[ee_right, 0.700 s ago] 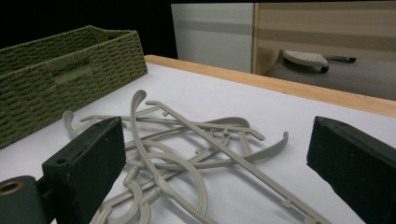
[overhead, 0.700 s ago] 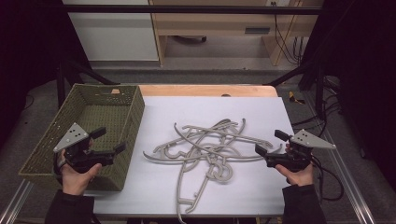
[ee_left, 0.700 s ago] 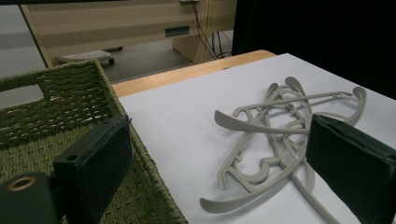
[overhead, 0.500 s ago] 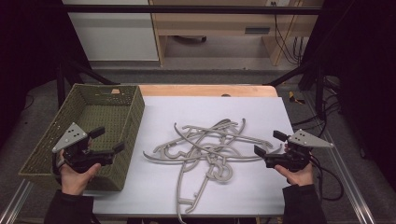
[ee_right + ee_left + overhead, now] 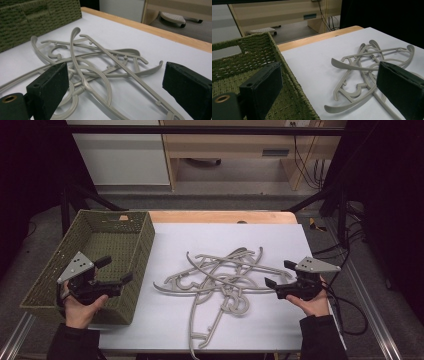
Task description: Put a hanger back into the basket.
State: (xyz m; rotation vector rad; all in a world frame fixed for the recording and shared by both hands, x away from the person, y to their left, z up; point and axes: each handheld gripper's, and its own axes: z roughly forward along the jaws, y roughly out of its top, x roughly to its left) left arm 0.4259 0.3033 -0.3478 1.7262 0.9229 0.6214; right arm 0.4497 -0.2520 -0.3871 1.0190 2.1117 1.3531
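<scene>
With both sets of jaws spread wide and gripping nothing, the right gripper [image 5: 274,275] faces a tangled pile of hangers [image 5: 220,277] just ahead, ready to pick, while the left gripper [image 5: 116,269] waits over the basket [image 5: 145,227] beside it.

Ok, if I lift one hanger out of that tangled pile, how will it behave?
The hangers look thin, rigid plastic, so probably stiff and light. Their hooks and arms interlock, so one will likely drag others along. On the smooth white table the pile may slide.
</scene>
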